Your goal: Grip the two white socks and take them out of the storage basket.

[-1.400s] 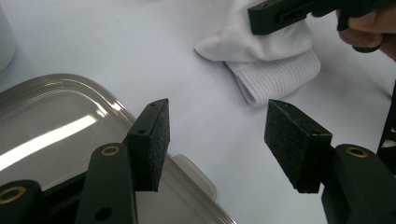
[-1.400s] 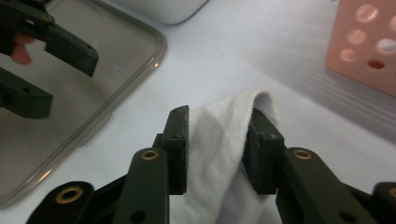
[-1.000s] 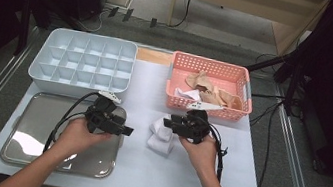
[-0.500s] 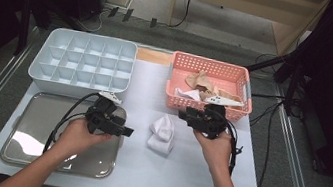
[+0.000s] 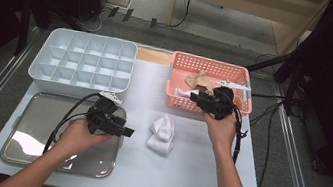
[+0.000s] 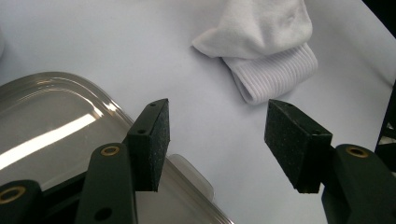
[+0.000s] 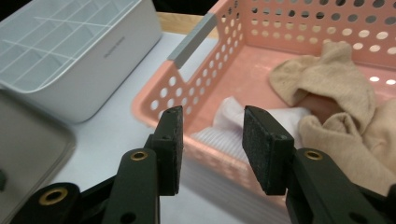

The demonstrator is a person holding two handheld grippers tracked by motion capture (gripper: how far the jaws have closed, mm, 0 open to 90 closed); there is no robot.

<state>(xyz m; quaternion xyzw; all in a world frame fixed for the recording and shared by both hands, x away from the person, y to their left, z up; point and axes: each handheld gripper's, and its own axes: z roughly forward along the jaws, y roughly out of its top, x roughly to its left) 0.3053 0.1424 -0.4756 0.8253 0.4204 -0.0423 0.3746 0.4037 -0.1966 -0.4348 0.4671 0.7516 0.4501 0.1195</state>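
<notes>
Moved: right gripper [image 5: 204, 100] now reaching over pink basket [image 5: 173, 102] near rim, centre right, away from folded white sock [image 5: 162, 132].
Right gripper state: gaping, empty, aiming at white sock in basket [image 7: 261, 116].
Left gripper [image 5: 124, 131]: spread wide, empty, hovering over tray [image 5: 27, 127] edge, lower left.
Folded white sock: lying on bench [image 5: 181, 177], centre.
Risk: snagging beige socks [image 7: 336, 88] alongside, being so close.
</notes>
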